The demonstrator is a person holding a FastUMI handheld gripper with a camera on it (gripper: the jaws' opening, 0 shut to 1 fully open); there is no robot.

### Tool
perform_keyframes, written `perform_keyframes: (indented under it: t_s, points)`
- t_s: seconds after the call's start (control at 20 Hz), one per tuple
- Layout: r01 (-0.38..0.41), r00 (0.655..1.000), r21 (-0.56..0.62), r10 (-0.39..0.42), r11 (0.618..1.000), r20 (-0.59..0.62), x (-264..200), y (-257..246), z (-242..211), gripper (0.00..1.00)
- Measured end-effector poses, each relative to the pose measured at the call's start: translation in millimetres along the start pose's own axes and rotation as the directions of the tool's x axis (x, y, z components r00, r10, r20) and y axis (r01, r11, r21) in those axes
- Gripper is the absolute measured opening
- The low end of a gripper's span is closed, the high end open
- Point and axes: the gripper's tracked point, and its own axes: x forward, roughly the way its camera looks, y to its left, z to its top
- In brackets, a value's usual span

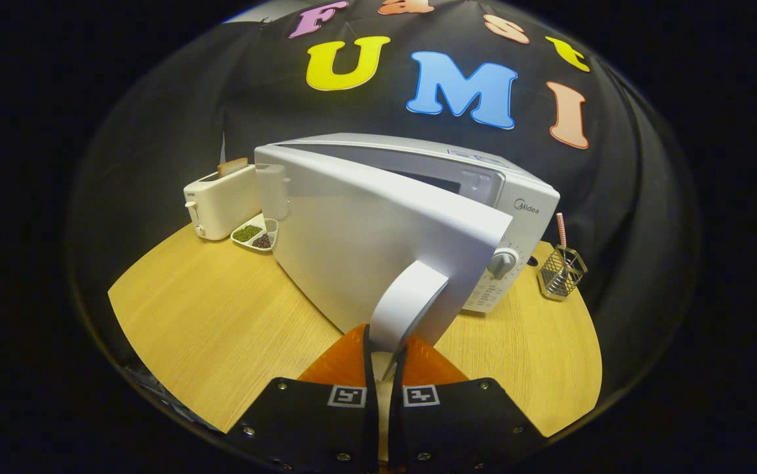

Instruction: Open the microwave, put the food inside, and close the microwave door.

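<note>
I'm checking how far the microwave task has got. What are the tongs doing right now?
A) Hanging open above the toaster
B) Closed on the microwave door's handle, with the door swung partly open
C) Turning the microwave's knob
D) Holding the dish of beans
B: the tongs are closed on the white door handle, both fingers pressing it, and the microwave door stands angled away from the microwave.

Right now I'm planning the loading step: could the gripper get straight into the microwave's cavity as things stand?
Probably not yet. The gripper is shut on the door handle, and the microwave door is only partly swung out, standing between the fingers and the microwave opening behind it.
</note>
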Motion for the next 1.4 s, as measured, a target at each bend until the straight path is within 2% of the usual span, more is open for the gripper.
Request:
perform_keyframes:
  t_s: [1.1,1.4]
  points:
    - [-0.032,0.999,-0.01,0.032,0.999,-0.005,-54,123,-25,0.09]
    - [-0.045,0.999,-0.026,0.045,0.999,-0.01,-65,157,-26,0.13]
